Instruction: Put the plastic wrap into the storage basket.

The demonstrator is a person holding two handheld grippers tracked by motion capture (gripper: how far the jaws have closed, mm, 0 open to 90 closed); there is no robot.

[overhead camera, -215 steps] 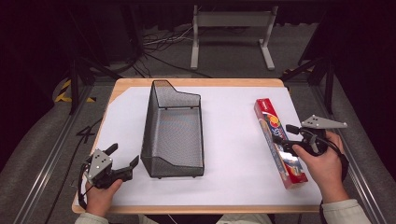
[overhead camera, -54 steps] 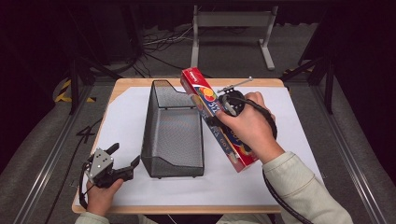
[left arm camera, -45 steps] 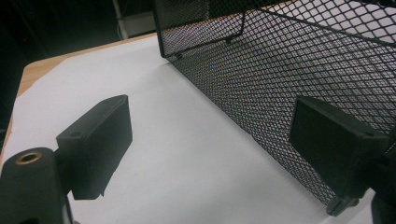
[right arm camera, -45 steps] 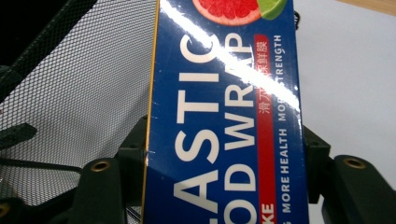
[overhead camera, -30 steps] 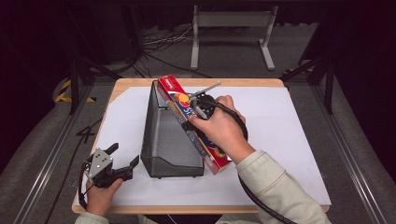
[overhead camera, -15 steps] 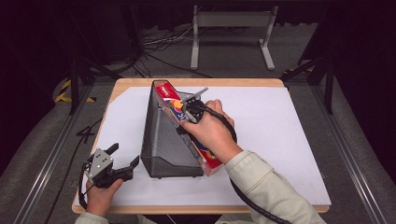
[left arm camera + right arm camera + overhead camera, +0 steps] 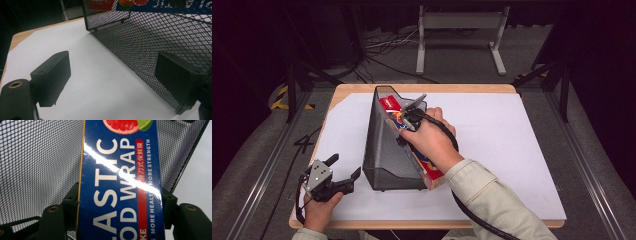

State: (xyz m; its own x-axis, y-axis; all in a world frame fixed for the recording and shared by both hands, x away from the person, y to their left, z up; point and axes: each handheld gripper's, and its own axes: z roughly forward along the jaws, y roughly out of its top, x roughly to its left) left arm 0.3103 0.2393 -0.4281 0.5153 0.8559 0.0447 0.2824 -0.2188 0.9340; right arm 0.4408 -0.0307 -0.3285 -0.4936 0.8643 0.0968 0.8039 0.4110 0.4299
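Plastic-wrap box (image 7: 424, 162) clamped by right gripper (image 7: 120, 197) over mesh basket (image 7: 387, 150); left gripper (image 7: 112, 72) agape on white-sheeted table (image 7: 512, 150).

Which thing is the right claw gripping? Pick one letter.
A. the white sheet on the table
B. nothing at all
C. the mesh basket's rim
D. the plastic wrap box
D: the right claw clamps both long sides of the plastic wrap box, which sits tilted over the mesh basket.
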